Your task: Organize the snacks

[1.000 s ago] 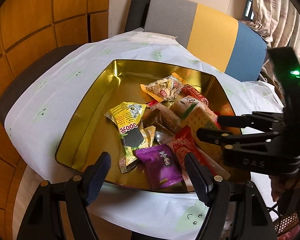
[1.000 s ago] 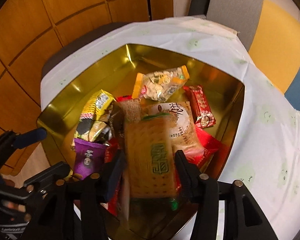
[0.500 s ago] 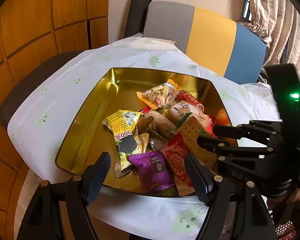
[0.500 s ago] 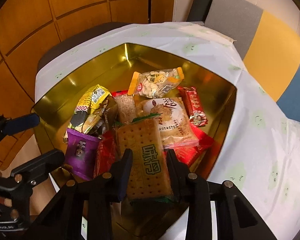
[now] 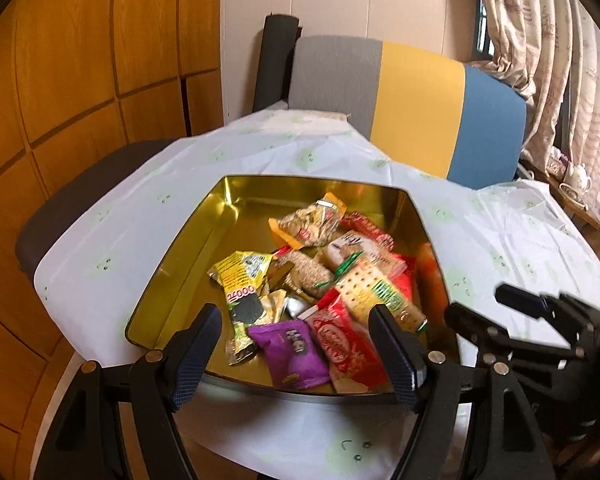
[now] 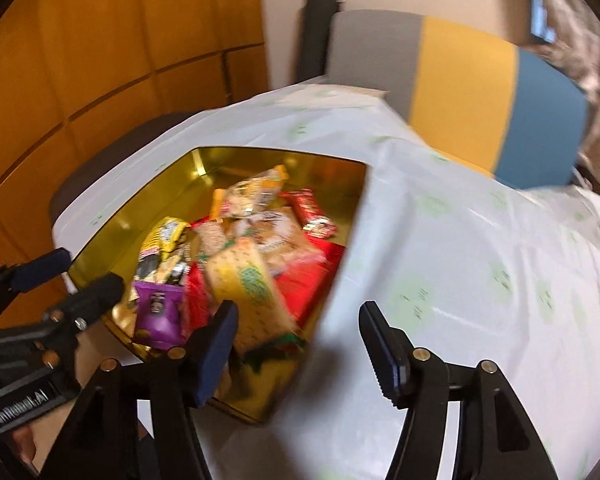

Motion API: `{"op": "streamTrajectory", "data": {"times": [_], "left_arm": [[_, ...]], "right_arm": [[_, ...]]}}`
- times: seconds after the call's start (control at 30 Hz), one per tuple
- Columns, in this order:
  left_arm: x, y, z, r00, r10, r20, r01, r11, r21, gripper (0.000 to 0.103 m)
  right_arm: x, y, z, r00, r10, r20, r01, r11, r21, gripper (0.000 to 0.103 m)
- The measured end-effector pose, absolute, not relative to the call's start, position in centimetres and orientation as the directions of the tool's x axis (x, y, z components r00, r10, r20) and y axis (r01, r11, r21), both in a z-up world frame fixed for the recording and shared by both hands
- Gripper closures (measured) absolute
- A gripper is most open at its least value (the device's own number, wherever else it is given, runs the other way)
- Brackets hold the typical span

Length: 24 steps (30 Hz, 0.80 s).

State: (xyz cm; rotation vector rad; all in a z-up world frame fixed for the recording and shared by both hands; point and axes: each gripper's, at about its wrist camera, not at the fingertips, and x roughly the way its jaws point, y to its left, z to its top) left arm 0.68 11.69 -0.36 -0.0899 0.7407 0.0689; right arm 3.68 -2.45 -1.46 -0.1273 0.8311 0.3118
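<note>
A gold tin tray (image 5: 188,252) (image 6: 112,240) on the white tablecloth holds several snack packets. A tan cracker pack with a green label (image 5: 380,296) (image 6: 252,284) lies on top of the pile at the tray's right side. A purple packet (image 5: 296,352) (image 6: 158,312) and a red packet (image 5: 344,344) lie at the near edge. My left gripper (image 5: 296,356) is open and empty above the tray's near edge. My right gripper (image 6: 296,344) is open and empty, just off the tray's right corner; it also shows in the left wrist view (image 5: 492,308).
A yellow packet (image 5: 240,276) and a clear nut packet with orange ends (image 5: 312,220) lie further in. A grey, yellow and blue chair back (image 5: 412,108) stands behind the table. Wood panelling is at the left, curtains (image 5: 548,60) at the right.
My right gripper has opened, let go of the cracker pack and pulled back to the right. The pack now lies on the pile. My left gripper has drawn back a little.
</note>
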Motion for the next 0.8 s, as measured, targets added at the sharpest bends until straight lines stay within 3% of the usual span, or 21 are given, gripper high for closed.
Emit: {"op": "streamTrajectory", "data": {"times": [0.07, 0.27, 0.6, 0.8], "left_arm": [[0.2, 11.3, 0.0, 0.755, 0.029, -0.655, -0.092, 0.994, -0.062, 0.026], [-0.6, 9.9, 0.3, 0.772, 0.043, -0.634, -0.088, 0.995, -0.040, 0.026], [-1.6, 8.4, 1.2, 0.810, 0.102, -0.577, -0.118, 0.993, 0.010, 0.026], [-1.3, 8.8, 0.7, 0.787, 0.099, -0.609, -0.135, 0.991, -0.014, 0.026]], "right_arm": [[2.7, -3.2, -1.4, 0.657, 0.197, -0.727, -0.275, 0.961, 0.013, 0.030], [0.7, -4.9, -1.0, 0.708, 0.138, -0.692, -0.185, 0.983, 0.006, 0.023], [-0.3, -5.8, -0.6, 0.731, 0.121, -0.671, -0.155, 0.988, 0.010, 0.022], [-0.8, -6.1, -0.4, 0.742, 0.113, -0.661, -0.146, 0.989, 0.005, 0.021]]}}
